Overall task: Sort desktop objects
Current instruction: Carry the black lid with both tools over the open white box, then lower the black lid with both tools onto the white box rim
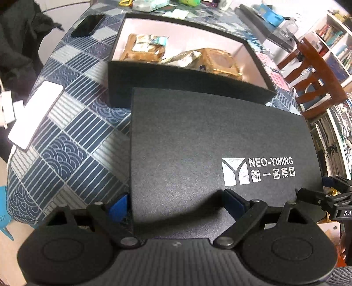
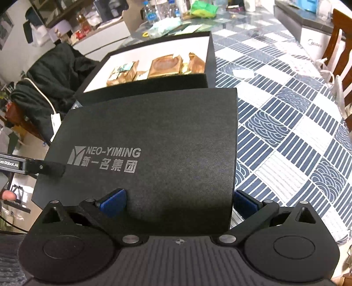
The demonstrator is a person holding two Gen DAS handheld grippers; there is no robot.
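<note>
A black lid [image 1: 209, 136] [image 2: 154, 123] printed NEO-YIMING hangs level between both grippers, just in front of the open black box [image 1: 187, 81] [image 2: 143, 88]. The box has a white inside and holds gold-wrapped packets [image 1: 220, 61] [image 2: 165, 66]. My left gripper [image 1: 177, 204] straddles the lid's left edge: its fingers are spread wide, one pad outside the edge and the other over the top. My right gripper [image 2: 179, 203] stands the same way at the lid's right edge. Each gripper shows in the other's view, the right gripper [image 1: 325, 198] and the left gripper [image 2: 44, 167].
The blue-and-white patterned tablecloth [image 2: 286, 132] covers the table. A white phone [image 1: 35, 114] and a black phone [image 1: 88, 25] lie left of the box. Bottles and packets [image 2: 198, 8] crowd the far end. A wooden chair [image 1: 316, 72] stands at the right, a dark jacket [image 2: 50, 72] at the left.
</note>
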